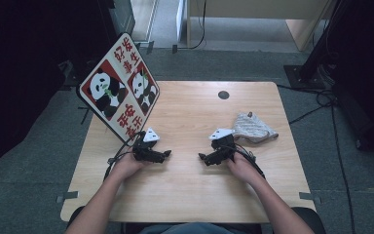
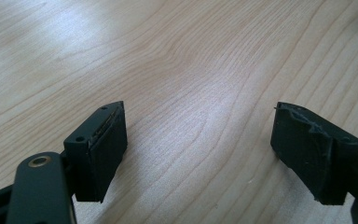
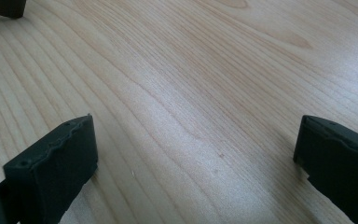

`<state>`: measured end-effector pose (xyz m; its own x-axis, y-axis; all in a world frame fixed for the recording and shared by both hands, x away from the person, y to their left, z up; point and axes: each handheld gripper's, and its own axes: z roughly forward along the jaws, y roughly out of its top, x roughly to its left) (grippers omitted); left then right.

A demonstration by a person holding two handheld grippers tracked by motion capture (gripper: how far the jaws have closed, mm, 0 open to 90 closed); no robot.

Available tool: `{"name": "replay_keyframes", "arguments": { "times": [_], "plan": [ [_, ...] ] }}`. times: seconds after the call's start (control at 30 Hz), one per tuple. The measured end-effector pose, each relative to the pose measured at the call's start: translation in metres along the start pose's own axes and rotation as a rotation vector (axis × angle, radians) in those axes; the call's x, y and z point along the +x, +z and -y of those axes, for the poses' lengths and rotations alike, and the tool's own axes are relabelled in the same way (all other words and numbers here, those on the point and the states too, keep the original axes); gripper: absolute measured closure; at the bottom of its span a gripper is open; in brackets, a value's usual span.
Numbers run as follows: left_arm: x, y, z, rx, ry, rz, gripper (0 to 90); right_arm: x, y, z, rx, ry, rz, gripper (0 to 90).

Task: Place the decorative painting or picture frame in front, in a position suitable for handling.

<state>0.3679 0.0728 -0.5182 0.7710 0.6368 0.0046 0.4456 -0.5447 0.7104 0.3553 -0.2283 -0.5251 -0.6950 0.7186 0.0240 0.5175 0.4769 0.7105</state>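
Worktop point(image 1: 185, 122) of pale wood carries both tools in the high view: the left claw point(image 1: 164, 155) and the right claw point(image 1: 203, 158) lie near its middle, tips turned toward each other with bare wood between, a crumpled grey-white cloth point(image 1: 252, 127) just beyond the right hand and a panda sign point(image 1: 119, 87) leaning at the far left corner. The left claw's own view adds what that camera cannot: jaws spread wide over wood grain, nothing between them. The right claw's view likewise shows its jaws wide and empty.

2 tongs point(image 1: 167, 155) point(image 1: 202, 157), 1 panda sign point(image 1: 119, 87), 1 cloth point(image 1: 253, 127), 1 table point(image 1: 185, 195)
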Motion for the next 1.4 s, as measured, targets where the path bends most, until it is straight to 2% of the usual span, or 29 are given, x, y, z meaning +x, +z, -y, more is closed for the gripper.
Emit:
{"name": "replay_keyframes", "arguments": {
  "times": [0.63,1.4],
  "plan": [
    [-0.001,0.0002,0.0004,0.0,-0.029,-0.023,16.1,0.0012,-0.001,0.0009,0.0,0.011,0.017,0.0],
    [-0.0015,0.0005,0.0002,0.0,-0.032,-0.028,15.6,0.0024,-0.0013,0.0013,-0.001,0.023,0.024,0.0]
  ]
}}
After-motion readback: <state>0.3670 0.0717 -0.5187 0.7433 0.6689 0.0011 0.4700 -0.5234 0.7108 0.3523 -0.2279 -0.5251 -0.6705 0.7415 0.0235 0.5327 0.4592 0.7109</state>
